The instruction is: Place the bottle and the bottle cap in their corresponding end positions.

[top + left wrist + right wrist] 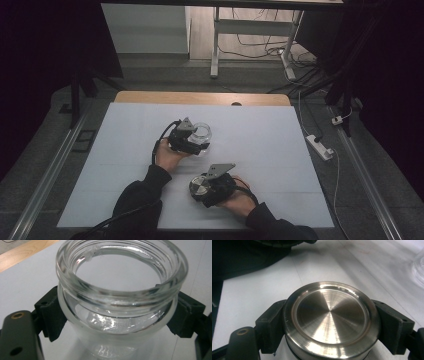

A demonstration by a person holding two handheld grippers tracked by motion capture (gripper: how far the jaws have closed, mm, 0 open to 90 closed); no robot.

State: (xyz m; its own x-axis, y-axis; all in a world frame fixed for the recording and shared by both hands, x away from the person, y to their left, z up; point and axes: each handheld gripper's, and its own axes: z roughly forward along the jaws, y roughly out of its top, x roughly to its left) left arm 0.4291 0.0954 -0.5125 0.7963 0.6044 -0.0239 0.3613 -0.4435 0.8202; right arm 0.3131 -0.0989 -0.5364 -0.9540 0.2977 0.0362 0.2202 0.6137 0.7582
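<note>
Clearly, the glass jar (120, 302) is held by the left tool (197, 142): in the left gripper view its two black jaws press on the jar from both sides, just under the threaded neck, and the mouth of the jar is open, with no lid on it. The jar is transparent and looks empty, though the reflections in the glass make this a little hard to judge. In the high view the same jar (201, 133) is near the middle of the white worktop (280, 150), at the far end of the left tool, and the left hand (167, 157) holds this tool from below.

The round metal lid (330, 320) is gripped by the right tool (202, 189) — its jaws are closed on the rim at two opposite sides, and the brushed, shiny top of the lid faces the camera of the right gripper view. In the high view the lid (200, 186) is nearer to the person than the jar and a little to the right, well apart from it. The right hand (237, 202) carries this tool, and dark sleeves (142, 192) come in from the bottom edge.

Behind the white sheet a strip of wood (200, 98) is visible at the far side of the worktop. On the floor to the right lies a white power strip (320, 147) with cables.
</note>
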